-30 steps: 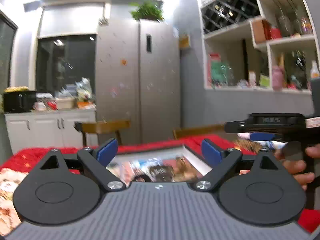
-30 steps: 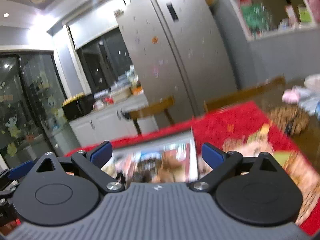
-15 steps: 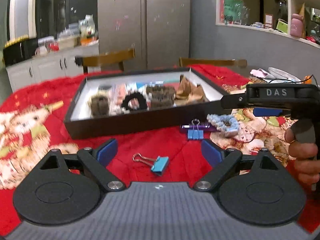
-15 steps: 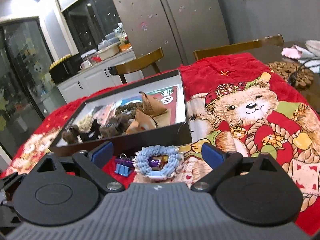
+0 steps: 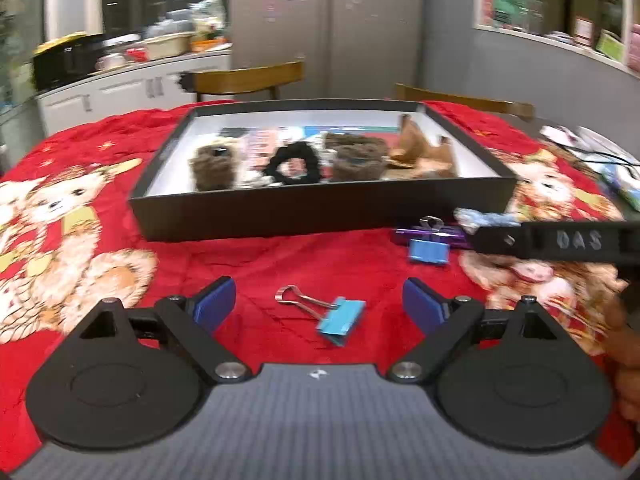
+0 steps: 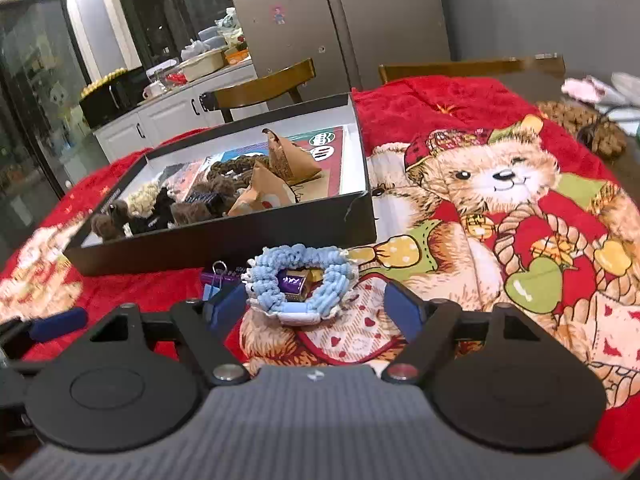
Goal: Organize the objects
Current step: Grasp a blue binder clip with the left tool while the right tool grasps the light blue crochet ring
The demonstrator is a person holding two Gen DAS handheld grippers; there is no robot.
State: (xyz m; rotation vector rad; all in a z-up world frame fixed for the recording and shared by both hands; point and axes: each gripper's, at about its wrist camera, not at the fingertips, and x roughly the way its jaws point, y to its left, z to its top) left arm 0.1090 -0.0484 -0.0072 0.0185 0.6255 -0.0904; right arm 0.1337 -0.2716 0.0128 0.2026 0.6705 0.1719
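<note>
A black shallow box (image 5: 320, 210) (image 6: 224, 240) holding hair scrunchies and brown paper packets sits on the red bear-print cloth. A light blue binder clip (image 5: 338, 318) lies between the fingers of my left gripper (image 5: 320, 306), which is open and clear of it. A second blue clip (image 5: 428, 250) on a purple clip (image 5: 432, 234) lies near the box's front right corner. A light blue scrunchie (image 6: 298, 280) with a purple clip (image 6: 294, 282) inside its ring lies between the jaws of my right gripper (image 6: 316, 308); they are closing, and the pads do not press on it.
Wooden chairs (image 5: 248, 78) (image 6: 472, 68) stand behind the table. The right gripper's black body (image 5: 560, 240) crosses the right side of the left wrist view, with a hand (image 5: 624, 360) below it. A brown woven mat (image 6: 580, 128) lies at the far right edge.
Both views tilted down from the room to the table and moved closer to the clips and the scrunchie. The right jaws have narrowed around the blue scrunchie.
</note>
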